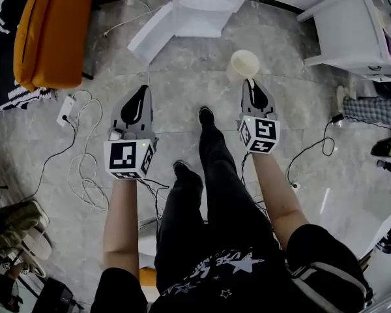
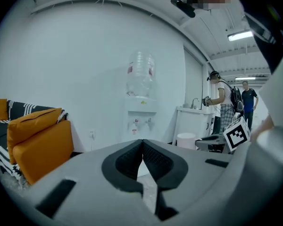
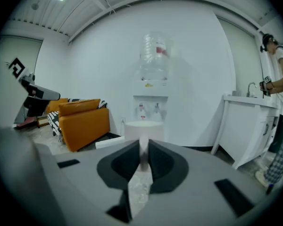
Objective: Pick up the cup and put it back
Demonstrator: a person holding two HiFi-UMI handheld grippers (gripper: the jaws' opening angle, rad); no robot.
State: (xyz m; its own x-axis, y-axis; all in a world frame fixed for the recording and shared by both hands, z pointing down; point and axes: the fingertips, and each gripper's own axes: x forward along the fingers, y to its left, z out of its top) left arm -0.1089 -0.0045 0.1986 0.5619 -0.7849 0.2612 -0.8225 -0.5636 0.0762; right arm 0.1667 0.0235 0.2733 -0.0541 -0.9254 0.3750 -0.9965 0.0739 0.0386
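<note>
Pinching the cup by its near wall with the right gripper, jaws barely apart. Holding the left gripper shut, empty.

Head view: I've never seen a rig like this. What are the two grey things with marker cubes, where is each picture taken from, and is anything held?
There is no robot here. A person stands on a stone floor with a hand-worked two-jaw gripper in each hand. The head view comes from a camera on the person's head looking down, so it shows arms, legs and both grippers. The other two pictures come from a camera on each gripper, looking along its jaws. The left gripper has its jaws together with nothing between them. The right gripper is shut on the wall of a white cup, held off the floor. A water dispenser stands ahead. A sofa is on the left, and cables lie on the floor.
</note>
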